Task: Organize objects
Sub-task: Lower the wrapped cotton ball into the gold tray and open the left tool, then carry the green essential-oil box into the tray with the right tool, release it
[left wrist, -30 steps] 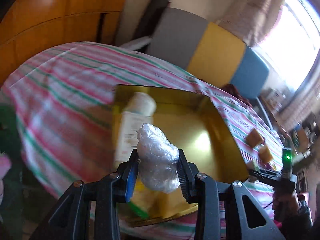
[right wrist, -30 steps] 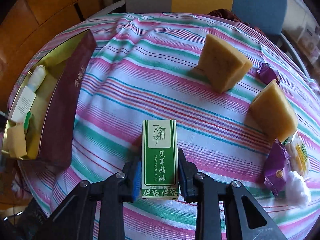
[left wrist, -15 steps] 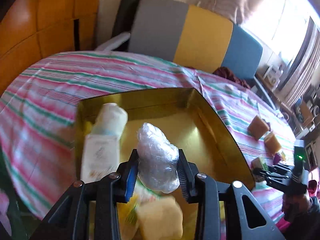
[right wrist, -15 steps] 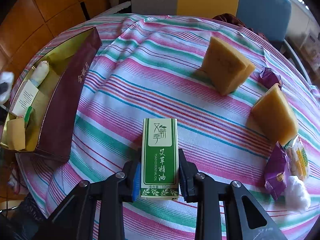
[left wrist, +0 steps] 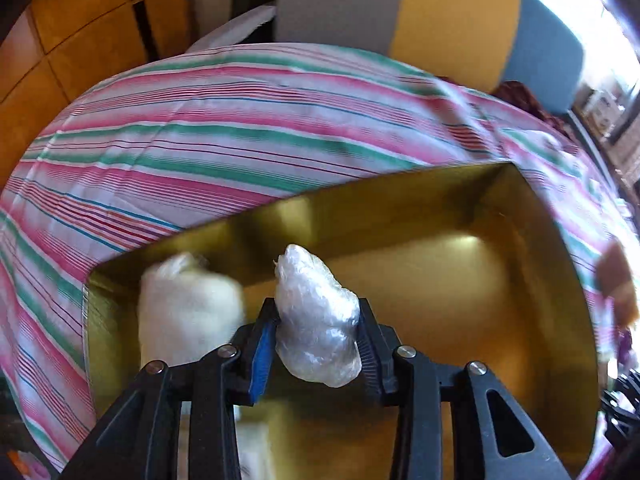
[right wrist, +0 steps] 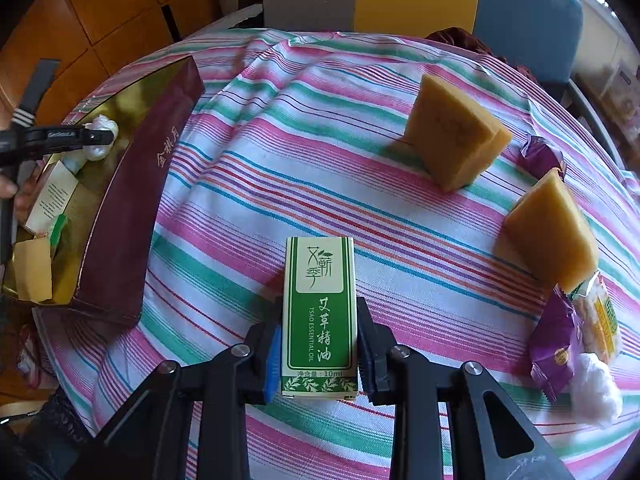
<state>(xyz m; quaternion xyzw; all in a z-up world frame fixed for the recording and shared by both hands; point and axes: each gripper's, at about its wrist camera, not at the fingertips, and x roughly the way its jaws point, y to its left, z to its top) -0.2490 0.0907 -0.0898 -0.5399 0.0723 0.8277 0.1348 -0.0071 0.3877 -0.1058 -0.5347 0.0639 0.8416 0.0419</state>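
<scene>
The left gripper (left wrist: 318, 340) has its jaws opening, with a clear-wrapped bundle (left wrist: 316, 320) still between the pads, above the gold-lined box (left wrist: 400, 208) at the table's left edge. The right gripper (right wrist: 318, 344) is clamped on a green essential-oil carton (right wrist: 318, 312) near the striped tablecloth's (right wrist: 320, 152) front edge — two yellow sponge wedges (right wrist: 452, 136) stand beyond it.

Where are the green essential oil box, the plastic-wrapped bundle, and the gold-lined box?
green essential oil box (right wrist: 319, 320): right wrist view, middle of its printed front.
plastic-wrapped bundle (left wrist: 318, 320): left wrist view, centre of the crinkled wrap.
gold-lined box (left wrist: 460, 300): left wrist view, bare gold floor.
</scene>
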